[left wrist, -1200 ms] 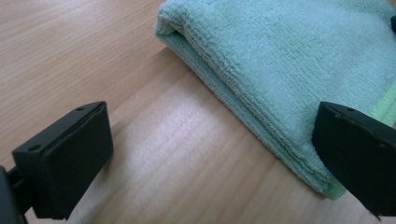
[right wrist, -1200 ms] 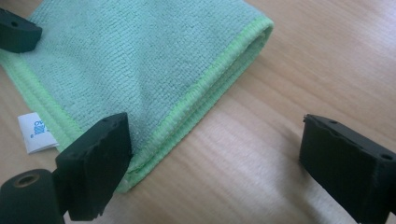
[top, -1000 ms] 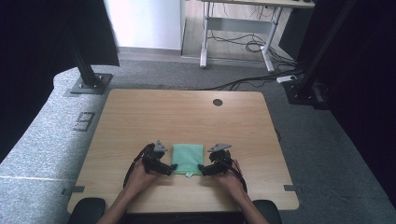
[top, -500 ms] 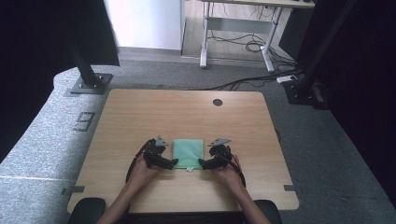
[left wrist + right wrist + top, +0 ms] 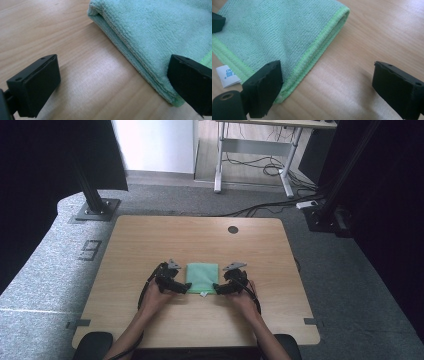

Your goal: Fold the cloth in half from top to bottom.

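A folded green microfibre cloth lies flat on the wooden table, with a white label at its near edge. My left gripper sits at the cloth's near left corner and my right gripper at its near right corner. In the left gripper view the left gripper is open: one jaw is over bare wood, the other over the cloth's folded edge. The right gripper is also open, one jaw over the cloth's hemmed corner near the label.
A round cable hole is near the table's far edge. Two dark stand bases sit on the grey carpet beyond the far corners. The person's forearms come in from the near edge.
Both grippers have slid a little away from the person. The cloth now lies slightly farther up the table with them. The jaws have stayed open.
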`<act>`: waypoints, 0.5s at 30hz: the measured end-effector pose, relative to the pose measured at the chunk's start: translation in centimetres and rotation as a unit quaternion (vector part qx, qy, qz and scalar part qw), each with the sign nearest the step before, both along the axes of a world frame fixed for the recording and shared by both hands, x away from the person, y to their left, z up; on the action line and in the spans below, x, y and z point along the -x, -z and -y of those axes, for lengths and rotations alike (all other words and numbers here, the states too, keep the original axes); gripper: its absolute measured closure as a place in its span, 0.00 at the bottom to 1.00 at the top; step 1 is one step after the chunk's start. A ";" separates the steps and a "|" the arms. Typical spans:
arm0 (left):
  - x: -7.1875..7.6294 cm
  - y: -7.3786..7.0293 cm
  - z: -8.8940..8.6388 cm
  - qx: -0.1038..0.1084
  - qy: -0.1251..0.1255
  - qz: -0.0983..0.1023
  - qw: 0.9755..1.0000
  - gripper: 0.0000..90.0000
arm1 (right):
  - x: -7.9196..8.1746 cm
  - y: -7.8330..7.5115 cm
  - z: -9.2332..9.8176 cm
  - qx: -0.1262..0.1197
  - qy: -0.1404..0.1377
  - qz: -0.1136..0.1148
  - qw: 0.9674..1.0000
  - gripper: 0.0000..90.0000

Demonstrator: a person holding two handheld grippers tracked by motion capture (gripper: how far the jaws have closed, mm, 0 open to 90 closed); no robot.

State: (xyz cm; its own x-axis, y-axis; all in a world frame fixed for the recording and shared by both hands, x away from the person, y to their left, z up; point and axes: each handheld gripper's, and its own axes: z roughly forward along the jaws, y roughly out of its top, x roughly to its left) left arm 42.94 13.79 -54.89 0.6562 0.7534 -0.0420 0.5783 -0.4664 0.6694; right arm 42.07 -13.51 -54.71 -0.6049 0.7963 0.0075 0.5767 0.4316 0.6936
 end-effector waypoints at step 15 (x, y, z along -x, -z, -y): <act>-2.4 0.0 0.1 0.002 -0.002 -0.001 1.000 0.00 | -2.3 0.4 0.4 -0.020 0.019 0.000 1.000 0.08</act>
State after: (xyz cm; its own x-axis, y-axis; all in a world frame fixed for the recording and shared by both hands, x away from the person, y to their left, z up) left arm 45.38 13.72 -54.87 0.6534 0.7556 -0.0457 0.5811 -0.4620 0.6700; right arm 44.41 -13.87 -55.09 -0.5739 0.8180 0.0385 0.5917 0.3817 0.7101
